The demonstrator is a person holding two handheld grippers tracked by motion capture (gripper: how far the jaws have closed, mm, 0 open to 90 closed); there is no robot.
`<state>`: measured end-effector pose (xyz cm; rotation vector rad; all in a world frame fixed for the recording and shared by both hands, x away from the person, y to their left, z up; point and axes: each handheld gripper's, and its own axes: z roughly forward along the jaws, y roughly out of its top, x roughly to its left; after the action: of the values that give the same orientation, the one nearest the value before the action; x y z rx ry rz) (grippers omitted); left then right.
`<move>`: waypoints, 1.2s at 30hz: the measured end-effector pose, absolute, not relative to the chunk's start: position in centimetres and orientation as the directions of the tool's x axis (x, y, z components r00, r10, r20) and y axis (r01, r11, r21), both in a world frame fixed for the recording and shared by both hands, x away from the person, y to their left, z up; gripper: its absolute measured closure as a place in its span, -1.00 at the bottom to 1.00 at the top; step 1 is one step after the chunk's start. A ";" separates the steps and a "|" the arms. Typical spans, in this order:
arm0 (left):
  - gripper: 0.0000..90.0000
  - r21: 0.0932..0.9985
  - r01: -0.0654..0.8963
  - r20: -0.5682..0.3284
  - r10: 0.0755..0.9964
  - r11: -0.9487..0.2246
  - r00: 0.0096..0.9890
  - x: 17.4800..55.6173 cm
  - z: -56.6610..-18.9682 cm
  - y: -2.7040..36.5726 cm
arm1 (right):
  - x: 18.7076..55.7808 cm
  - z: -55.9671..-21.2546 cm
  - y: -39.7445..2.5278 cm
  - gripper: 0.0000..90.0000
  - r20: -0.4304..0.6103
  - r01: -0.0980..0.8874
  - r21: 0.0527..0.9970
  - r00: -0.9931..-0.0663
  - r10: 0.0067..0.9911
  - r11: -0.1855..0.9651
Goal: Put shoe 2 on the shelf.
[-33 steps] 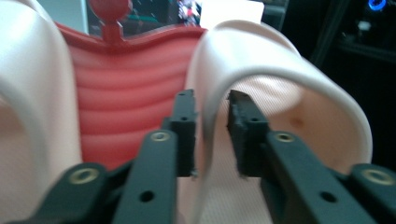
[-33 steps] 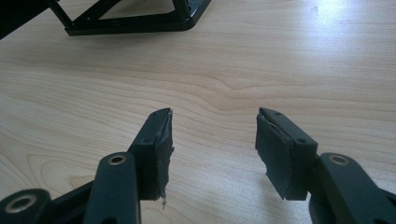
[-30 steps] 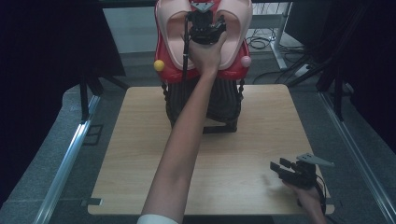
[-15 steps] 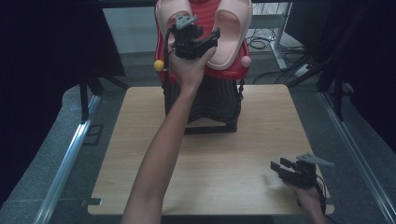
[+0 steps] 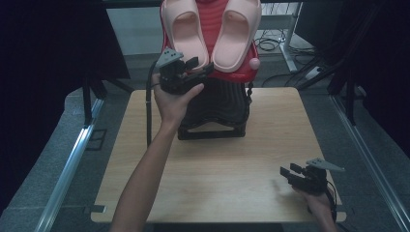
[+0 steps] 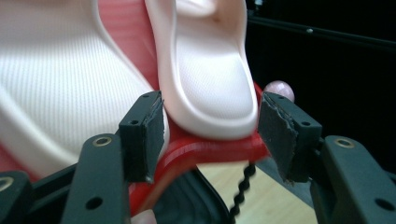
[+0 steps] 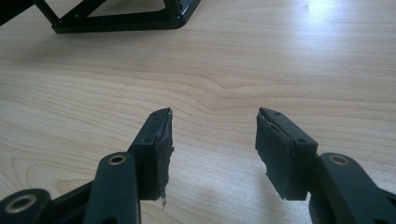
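Two pink slippers, left (image 5: 184,30) and right (image 5: 236,34), lie on a tilted red tray (image 5: 227,75) atop a black stand (image 5: 217,111). My left gripper (image 5: 199,66) is held open at the tray's front edge, just below the left slipper's heel. In the left gripper view its jaws (image 6: 210,121) stand apart. The near left slipper (image 6: 56,93) lies beside the left jaw, and the right slipper's heel (image 6: 212,88) and the red tray rim (image 6: 210,149) show between them, farther off. My right gripper (image 5: 289,172) rests low over the table's front right, open (image 7: 212,135) and holding nothing.
The wooden table (image 5: 217,179) has bare room in front of the stand. A pink ball (image 5: 254,63) sits at the tray's right corner, and a black beaded chain (image 6: 243,186) hangs below the tray. The stand's foot (image 7: 116,21) lies ahead of the right gripper. Cables lie on the floor behind.
My left gripper has come down and leftward from between the slippers' upper parts to the tray's front edge by the left slipper's heel. The right gripper has stayed put.
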<state>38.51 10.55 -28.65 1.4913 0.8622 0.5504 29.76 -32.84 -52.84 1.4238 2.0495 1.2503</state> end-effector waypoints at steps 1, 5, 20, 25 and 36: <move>-0.09 0.982 0.186 -0.146 0.779 0.039 0.609 38.2 -29.0 10.7 | 29.8 -52.9 -32.8 0.03 0.193 0.575 0.811 -0.435 0.879 0.106; -0.10 0.983 0.183 -0.128 0.771 0.015 0.624 36.9 -30.3 11.4 | 29.7 -53.0 -32.7 0.03 0.194 0.581 0.807 -0.435 0.879 0.109; -0.12 0.966 0.255 -0.148 0.750 -0.028 0.645 31.9 -37.9 14.7 | 29.8 -53.2 -32.4 0.03 0.187 0.582 0.804 -0.443 0.877 0.122; -0.12 0.955 0.290 -0.150 0.751 -0.057 0.643 30.1 -41.0 15.6 | 29.8 -53.2 -32.2 0.03 0.188 0.583 0.803 -0.446 0.875 0.125; -0.14 0.898 0.432 -0.212 0.773 -0.087 0.597 28.2 -48.9 17.4 | 29.9 -53.4 -31.8 0.03 0.188 0.590 0.796 -0.452 0.872 0.134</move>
<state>28.23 17.37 -48.91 1.7168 0.9997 0.3847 29.93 -31.75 -53.40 1.4179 2.0963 1.2282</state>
